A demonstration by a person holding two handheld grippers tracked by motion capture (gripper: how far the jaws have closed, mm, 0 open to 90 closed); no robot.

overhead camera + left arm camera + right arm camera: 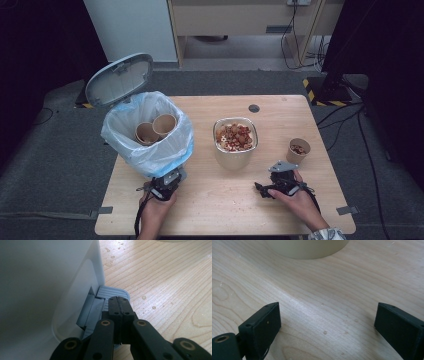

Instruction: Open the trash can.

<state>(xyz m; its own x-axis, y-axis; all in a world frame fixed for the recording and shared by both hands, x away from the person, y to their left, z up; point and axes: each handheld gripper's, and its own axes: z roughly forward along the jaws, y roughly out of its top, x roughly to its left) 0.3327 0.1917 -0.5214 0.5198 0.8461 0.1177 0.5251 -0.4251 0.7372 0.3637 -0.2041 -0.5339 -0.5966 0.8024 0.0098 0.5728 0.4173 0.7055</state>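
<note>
We press the left gripper, jaws closed together with nothing between them, down on the bin pedal at the table's near left; the lid stands up; two cups lie in the bag; our right gripper rests open near the bowl, gripping nothing.

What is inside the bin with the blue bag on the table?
Two brown paper cups lie side by side inside the bin. Whatever sits below them is hidden by the cups and the bag.
</note>
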